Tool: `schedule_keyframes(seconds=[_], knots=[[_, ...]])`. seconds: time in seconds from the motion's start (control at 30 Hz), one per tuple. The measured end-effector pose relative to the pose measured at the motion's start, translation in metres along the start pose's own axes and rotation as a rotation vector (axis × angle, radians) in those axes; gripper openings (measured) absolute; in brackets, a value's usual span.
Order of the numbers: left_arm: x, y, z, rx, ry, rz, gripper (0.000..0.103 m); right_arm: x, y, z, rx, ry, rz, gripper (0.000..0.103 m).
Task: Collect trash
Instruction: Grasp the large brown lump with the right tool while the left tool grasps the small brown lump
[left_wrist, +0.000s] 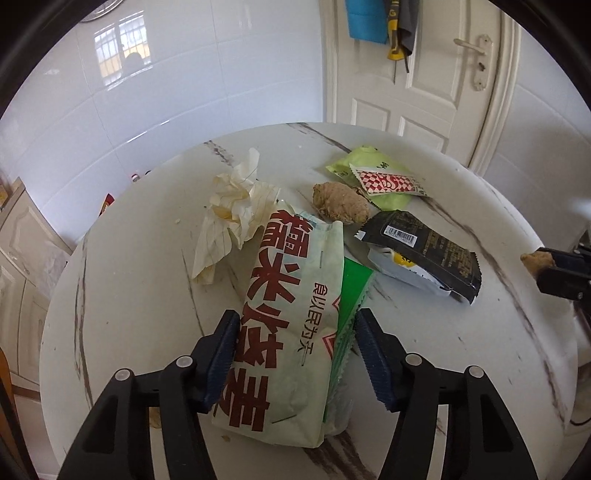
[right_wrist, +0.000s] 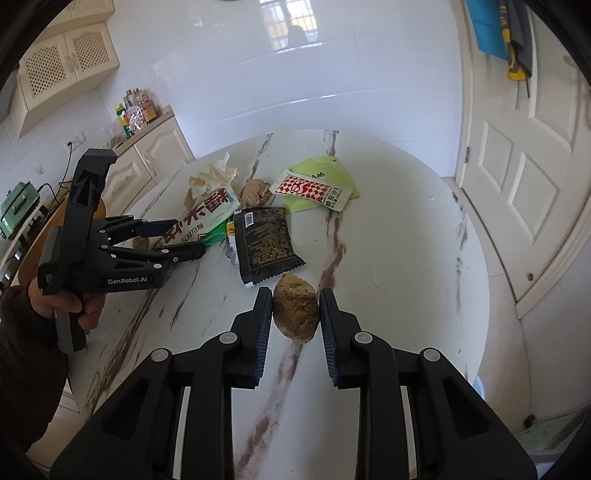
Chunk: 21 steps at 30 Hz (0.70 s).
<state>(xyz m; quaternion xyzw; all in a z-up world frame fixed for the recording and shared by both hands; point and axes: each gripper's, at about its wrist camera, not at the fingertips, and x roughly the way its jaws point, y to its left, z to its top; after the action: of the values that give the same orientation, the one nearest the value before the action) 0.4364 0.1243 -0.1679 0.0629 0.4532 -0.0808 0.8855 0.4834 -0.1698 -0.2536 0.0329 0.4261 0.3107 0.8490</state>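
My left gripper (left_wrist: 295, 332) is open with its jaws on either side of a pale paper bag with red characters (left_wrist: 291, 317), which lies on a green wrapper (left_wrist: 356, 280); the left pad touches the bag, the right pad stands apart. In the right wrist view the same bag (right_wrist: 205, 218) sits between the left gripper's fingers (right_wrist: 184, 240). My right gripper (right_wrist: 295, 314) is shut on a brown ginger lump (right_wrist: 295, 314), held above the round marble table (right_wrist: 406, 277). The right gripper also shows in the left wrist view (left_wrist: 543, 264).
On the table lie crumpled paper (left_wrist: 232, 206), a second ginger piece (left_wrist: 340, 203), a black wrapper (left_wrist: 424, 247), a red-checked sachet (left_wrist: 388, 181) on a lime-green wrapper (left_wrist: 369, 162). A white door (left_wrist: 424, 74) stands behind the table. Cabinets (right_wrist: 147, 158) stand at the left.
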Motion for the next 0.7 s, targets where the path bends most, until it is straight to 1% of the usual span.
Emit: schedule_keyframes(seconds=[0.13,0.23,0.27,0.3,0.4,0.47,0.5,0.53,0.57,0.6,0.67,0.7], knots=[[-0.001,0.0,-0.003,-0.01,-0.004,0.003,0.055,0.0,0.001,-0.001,0.009,-0.002,0.009,0.024],[-0.005,0.003,-0.005,-0.027,0.001,-0.011,0.054,-0.003,0.001,-0.002,0.018,-0.006,0.011,0.024],[-0.007,0.005,-0.005,-0.04,-0.001,-0.022,0.054,-0.004,0.0,-0.002,0.019,-0.008,0.01,0.024],[-0.009,0.008,-0.007,-0.067,0.01,-0.052,0.054,-0.005,0.001,-0.002,0.018,-0.009,0.008,0.024],[-0.018,0.011,-0.011,-0.089,0.02,-0.096,0.053,-0.008,0.002,-0.001,0.011,-0.009,0.008,0.024],[-0.023,0.011,-0.015,-0.089,0.022,-0.101,0.051,-0.01,0.004,0.0,0.006,-0.012,0.007,0.025],[-0.027,0.011,-0.016,-0.093,0.018,-0.099,0.047,-0.011,0.006,0.0,0.006,-0.015,0.01,0.024],[-0.03,0.011,-0.017,-0.092,0.016,-0.106,0.023,-0.011,0.007,-0.001,0.005,-0.017,0.012,0.024],[-0.033,0.012,-0.017,-0.099,0.016,-0.119,0.022,-0.012,0.008,0.0,0.003,-0.02,0.012,0.024],[-0.038,0.013,-0.017,-0.116,0.012,-0.126,0.019,-0.012,0.009,-0.001,0.003,-0.02,0.013,0.024],[-0.041,0.011,-0.019,-0.102,0.023,-0.122,0.019,-0.011,0.012,-0.001,-0.001,-0.018,0.013,0.025],[-0.041,0.012,-0.02,-0.098,0.024,-0.117,0.022,-0.011,0.012,-0.002,-0.002,-0.014,0.016,0.024]])
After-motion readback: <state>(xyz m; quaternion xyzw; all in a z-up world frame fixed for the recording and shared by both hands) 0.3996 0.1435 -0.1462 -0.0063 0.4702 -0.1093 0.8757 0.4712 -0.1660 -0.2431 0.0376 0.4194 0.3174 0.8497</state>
